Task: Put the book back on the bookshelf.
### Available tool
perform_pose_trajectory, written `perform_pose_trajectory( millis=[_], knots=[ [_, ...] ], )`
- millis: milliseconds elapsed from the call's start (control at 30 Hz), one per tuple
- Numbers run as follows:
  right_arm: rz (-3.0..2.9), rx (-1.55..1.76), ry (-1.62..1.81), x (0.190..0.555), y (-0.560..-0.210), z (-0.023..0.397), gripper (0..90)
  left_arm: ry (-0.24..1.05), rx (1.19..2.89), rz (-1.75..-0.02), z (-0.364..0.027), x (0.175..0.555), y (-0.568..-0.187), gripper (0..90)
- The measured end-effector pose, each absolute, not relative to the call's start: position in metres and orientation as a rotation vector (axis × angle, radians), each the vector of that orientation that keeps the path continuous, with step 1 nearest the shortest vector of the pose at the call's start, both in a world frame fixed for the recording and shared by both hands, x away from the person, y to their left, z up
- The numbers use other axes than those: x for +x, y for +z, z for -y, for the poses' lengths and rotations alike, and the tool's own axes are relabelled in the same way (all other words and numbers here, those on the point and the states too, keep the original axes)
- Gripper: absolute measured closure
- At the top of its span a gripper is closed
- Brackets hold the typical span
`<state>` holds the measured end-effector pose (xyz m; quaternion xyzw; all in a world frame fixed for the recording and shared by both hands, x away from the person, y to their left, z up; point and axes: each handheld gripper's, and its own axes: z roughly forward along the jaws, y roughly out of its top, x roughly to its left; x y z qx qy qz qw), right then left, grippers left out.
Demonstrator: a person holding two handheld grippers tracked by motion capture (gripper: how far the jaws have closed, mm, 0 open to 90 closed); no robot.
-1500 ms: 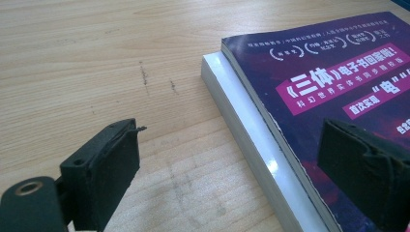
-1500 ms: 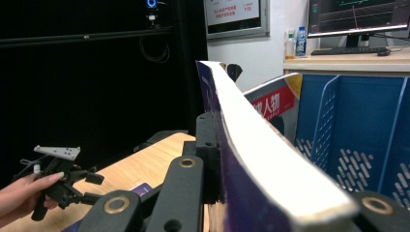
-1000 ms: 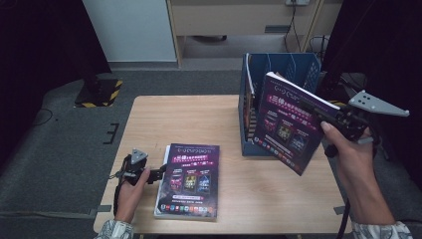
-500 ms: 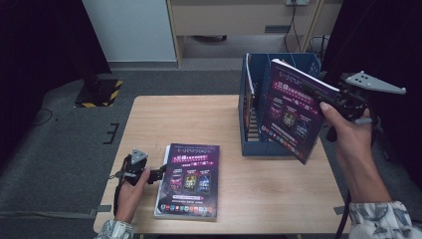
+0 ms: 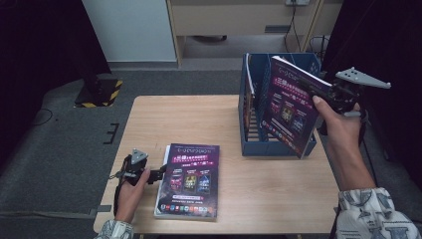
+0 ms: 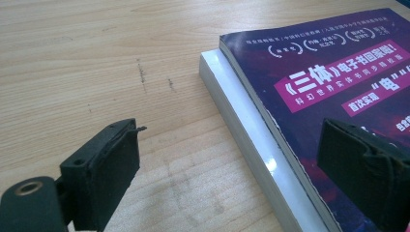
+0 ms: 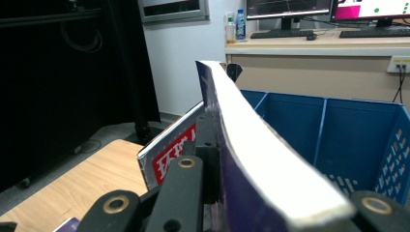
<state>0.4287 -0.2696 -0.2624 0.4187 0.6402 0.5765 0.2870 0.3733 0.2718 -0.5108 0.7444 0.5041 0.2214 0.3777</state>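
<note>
Pinching the raised book (image 5: pixel 291 107), the right gripper (image 5: pixel 323 92) is tilting it above the blue crate (image 5: pixel 278 144); it risks catching the rim while the left gripper (image 5: pixel 158 174) is idling spread.

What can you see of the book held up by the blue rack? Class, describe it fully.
The book is a thick paperback with a dark purple glossy cover, a magenta title band with white Chinese characters and small pictures below. Its white page block bows slightly. The right hand-held gripper is shut on its upper edge, holding it upright and tilted above the blue rack, lower corner hanging over the rack's front wall. Whether it touches the rack is unclear.
</note>
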Motion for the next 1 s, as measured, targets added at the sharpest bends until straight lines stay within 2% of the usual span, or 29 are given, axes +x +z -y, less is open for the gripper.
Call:
perform_pose_trajectory(
  millis=[1000],
  knots=[
    [-1.558,1.216,1.401,0.466,-0.268,0.272,82.5,0.566,1.885,-1.301,-0.271,0.372,-0.512,7.4]
  ],
)
